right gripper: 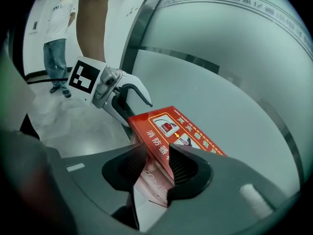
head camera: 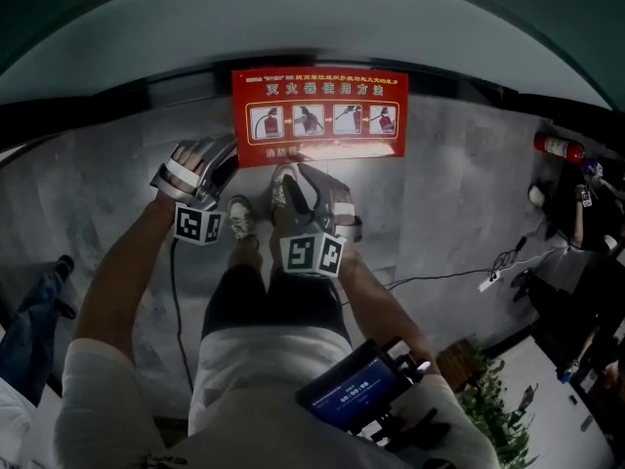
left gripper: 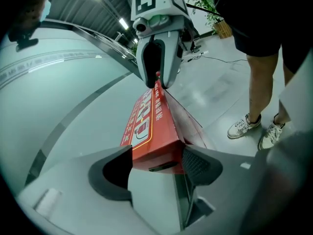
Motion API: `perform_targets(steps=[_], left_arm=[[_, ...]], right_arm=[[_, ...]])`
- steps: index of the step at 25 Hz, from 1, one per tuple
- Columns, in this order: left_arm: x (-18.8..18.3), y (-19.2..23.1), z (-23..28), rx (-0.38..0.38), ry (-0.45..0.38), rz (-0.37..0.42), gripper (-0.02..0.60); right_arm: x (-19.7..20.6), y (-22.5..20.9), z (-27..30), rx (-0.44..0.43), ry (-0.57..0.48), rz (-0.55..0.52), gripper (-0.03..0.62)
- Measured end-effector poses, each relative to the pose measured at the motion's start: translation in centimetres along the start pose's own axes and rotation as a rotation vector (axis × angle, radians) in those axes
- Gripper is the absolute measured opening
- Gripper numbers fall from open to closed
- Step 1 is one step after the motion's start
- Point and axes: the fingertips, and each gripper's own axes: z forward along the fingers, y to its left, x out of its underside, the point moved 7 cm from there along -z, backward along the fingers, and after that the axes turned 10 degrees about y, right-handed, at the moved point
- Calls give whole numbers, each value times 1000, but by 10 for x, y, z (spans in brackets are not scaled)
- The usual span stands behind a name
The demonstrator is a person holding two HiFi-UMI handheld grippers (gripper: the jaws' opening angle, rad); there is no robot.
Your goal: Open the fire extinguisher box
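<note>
- Fire extinguisher box [head camera: 319, 115]: sits at the foot of a pale curved wall [left gripper: 58, 82]. Its red lid [left gripper: 146, 131], w/ printed instruction pics, faces up.
- L gripper [left gripper: 156, 166]: at the box's front L corner, pointing down at it. Jaws wide apart, w/ the near end of the lid in the gap. R pad [left gripper: 198, 163] is right beside the lid's edge and L pad clearly apart from it, so nothing is clamped.
- R gripper [right gripper: 157, 164]: at the box's front edge, further along than the L gripper, also angled down. Jaws partly apart, straddling the lid's front lip w/ white characters. A clear pane under the lid shows in the gap too. No squeeze on the lid visible.
- Each gripper shows in the other's view at the far end of the lid.
- Can't tell if the lid is lifted yet.
- Wearer's sneakers [head camera: 239, 218]: on the floor just in front of the box.
- Spare extinguisher [head camera: 559, 147]: lying by the wall, well to the box's R.
- Bystander [right gripper: 58, 28], white tee + jeans: standing well away from the box, beyond the L gripper.
</note>
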Motion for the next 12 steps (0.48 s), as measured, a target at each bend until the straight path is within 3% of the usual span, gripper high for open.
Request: perform_targets(steps=[12], left_arm=[[-6, 21, -19, 13, -59, -18, 278]], right_arm=[[-4, -14, -20, 36, 9, -44, 161]])
